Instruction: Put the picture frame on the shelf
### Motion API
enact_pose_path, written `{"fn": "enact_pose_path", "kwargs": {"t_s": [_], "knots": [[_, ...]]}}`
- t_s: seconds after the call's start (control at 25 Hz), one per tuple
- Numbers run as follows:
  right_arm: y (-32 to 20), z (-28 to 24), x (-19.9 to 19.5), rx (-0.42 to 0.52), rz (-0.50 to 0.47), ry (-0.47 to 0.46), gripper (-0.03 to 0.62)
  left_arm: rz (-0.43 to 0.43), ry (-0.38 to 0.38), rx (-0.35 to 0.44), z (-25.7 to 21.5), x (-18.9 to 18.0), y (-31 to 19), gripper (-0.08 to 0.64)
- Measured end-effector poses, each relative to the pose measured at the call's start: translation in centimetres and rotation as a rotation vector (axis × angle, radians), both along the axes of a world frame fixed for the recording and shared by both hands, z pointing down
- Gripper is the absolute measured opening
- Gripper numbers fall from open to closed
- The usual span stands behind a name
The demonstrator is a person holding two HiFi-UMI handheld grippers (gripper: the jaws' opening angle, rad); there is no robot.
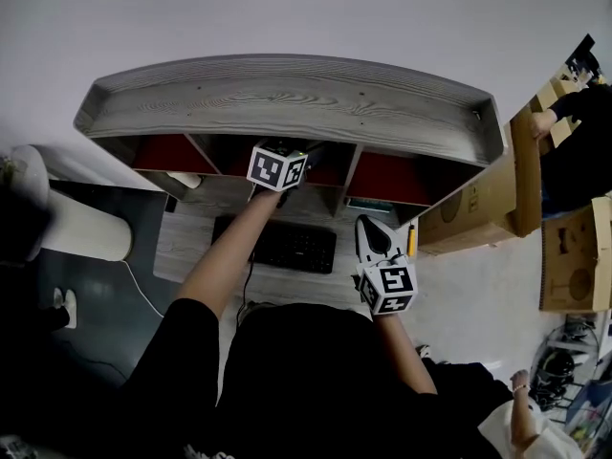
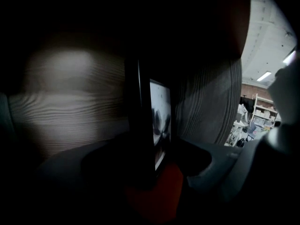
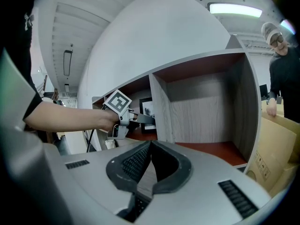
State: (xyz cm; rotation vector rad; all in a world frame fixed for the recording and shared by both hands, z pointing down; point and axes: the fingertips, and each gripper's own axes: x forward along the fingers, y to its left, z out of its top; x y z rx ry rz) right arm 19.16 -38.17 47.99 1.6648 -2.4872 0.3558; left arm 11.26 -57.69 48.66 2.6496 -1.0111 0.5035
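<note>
Your left claw (image 3: 146,120) has its jaws spread wide. The picture frame (image 2: 160,112) stands upright btwn them, and as far as the dark left gripper view shows, the pads aren't pressing on it. The frame's bottom edge rests on the red floor of the shelf (image 1: 287,103), in the middle compartment, its b/w picture turned toward the open front. In the right gripper view it sits just left of the grey wood divider (image 3: 160,110).

Your right claw (image 3: 149,144) has its jaws pressed together at the tips w/ nothing btwn them. It's held low over the right end of the desk (image 1: 186,247), just right of the black keyboard (image 1: 287,247).

The shelf runs along the desk's far edge. Cardboard boxes (image 1: 478,204) stand past the desk's right edge
</note>
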Motion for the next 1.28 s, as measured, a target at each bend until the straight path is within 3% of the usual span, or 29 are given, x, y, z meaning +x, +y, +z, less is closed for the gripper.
{"fn": "enact_pose_path", "kwargs": {"t_s": [0.24,0.4,0.6,1.04,1.28], "knots": [[0.9,0.2,-0.8,0.002,-0.017,0.002,0.012,-0.090,0.085,0.109,-3.2,-2.5,1.4,0.310],[1.7,0.5,-0.5,-0.003,-0.010,0.005,0.012,-0.190,0.080,0.186,-4.4,-4.5,1.4,0.216],[2.6,0.8,0.2,-0.008,0.016,0.002,0.012,-0.211,0.065,0.224,-5.0,-4.0,1.3,0.084],[4.8,0.7,1.2,-0.009,0.061,0.004,0.012,-0.200,0.044,0.224,-4.8,-3.1,-0.6,0.083],[6.1,1.0,1.5,-0.017,0.083,0.007,0.012,-0.184,0.080,0.197,-4.4,-2.4,-0.7,0.103]]}}
